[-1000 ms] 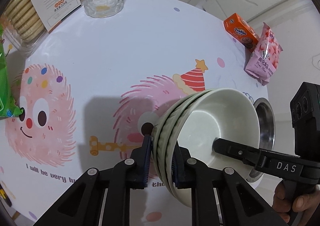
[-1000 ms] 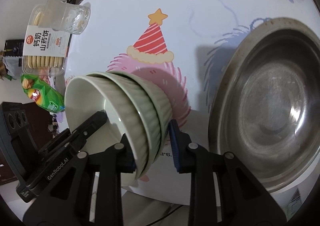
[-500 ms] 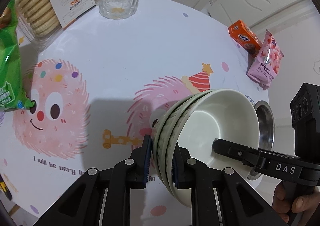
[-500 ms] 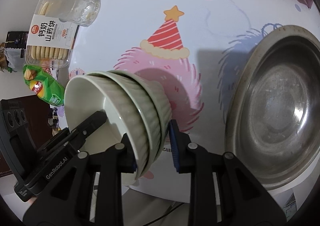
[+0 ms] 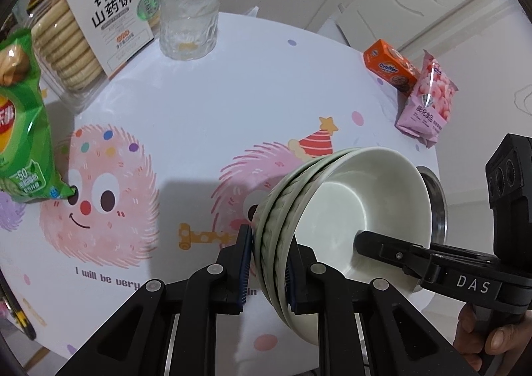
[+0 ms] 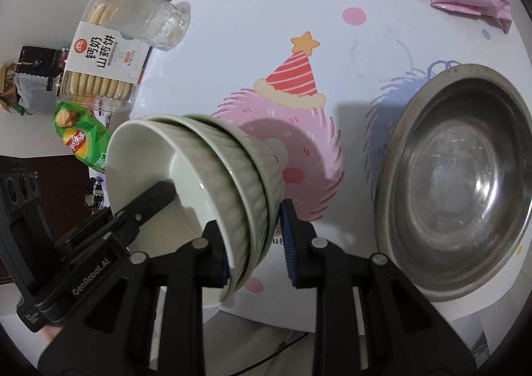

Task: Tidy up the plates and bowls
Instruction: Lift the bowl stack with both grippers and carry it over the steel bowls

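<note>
A stack of nested pale green ribbed bowls (image 5: pixel 339 209) is tilted on its side above the table's front edge; it also shows in the right wrist view (image 6: pixel 212 183). My left gripper (image 5: pixel 267 268) is shut on the stack's rim from one side. My right gripper (image 6: pixel 254 239) straddles the opposite rim, one finger inside the top bowl; its outer blue pad (image 6: pixel 288 236) stands a little off the outer bowl. A large steel basin (image 6: pixel 465 176) sits on the table to the right of the stack, also seen behind the bowls (image 5: pixel 439 203).
On the cartoon tablecloth (image 5: pixel 199 109): a clear glass (image 5: pixel 188 10), a biscuit box (image 5: pixel 96 20), a green chip bag (image 5: pixel 20 129), an orange box (image 5: pixel 390 66) and a pink snack bag (image 5: pixel 427 103). The table edge runs just below the grippers.
Both grippers and the bowl stack have pulled back and up from the table together. The bowls keep the same tilt and grip.
</note>
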`<state>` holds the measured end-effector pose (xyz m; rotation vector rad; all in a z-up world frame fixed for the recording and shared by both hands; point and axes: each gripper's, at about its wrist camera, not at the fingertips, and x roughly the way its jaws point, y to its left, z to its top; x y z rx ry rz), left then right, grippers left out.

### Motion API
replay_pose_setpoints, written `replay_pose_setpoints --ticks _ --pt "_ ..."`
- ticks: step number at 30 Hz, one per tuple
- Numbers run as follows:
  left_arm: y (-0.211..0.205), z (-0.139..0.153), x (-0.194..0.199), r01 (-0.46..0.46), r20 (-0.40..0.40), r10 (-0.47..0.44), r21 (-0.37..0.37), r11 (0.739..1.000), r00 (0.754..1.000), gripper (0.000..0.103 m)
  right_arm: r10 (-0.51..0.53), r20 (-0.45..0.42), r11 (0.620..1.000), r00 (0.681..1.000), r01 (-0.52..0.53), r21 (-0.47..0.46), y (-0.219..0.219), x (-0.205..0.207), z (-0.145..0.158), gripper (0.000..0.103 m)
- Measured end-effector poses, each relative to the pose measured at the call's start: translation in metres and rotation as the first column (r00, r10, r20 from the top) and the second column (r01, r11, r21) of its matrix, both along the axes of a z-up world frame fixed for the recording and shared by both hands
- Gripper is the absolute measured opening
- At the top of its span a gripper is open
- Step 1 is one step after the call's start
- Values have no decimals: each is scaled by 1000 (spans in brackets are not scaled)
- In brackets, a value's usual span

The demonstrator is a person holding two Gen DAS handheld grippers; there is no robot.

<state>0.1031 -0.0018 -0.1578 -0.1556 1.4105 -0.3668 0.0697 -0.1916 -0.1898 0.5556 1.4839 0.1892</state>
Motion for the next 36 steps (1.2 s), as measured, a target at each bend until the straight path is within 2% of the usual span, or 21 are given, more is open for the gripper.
replay_pose_setpoints --ticks 12,22,30,36 --pt "-23 23 -6 47 34 -47 -10 999 998 17 -50 41 999 998 50 -11 -20 -13 26 28" --pt "-54 37 -9 122 61 -121 -11 992 991 17 -113 65 993 991 114 -21 -45 -27 41 28" --pt "-93 47 -11 211 82 -210 -13 977 974 17 -195 85 980 977 198 -27 -77 -46 51 27" --pt "-134 49 -15 295 86 -293 -13 955 952 17 -269 89 961 959 273 -39 -111 -65 55 27"
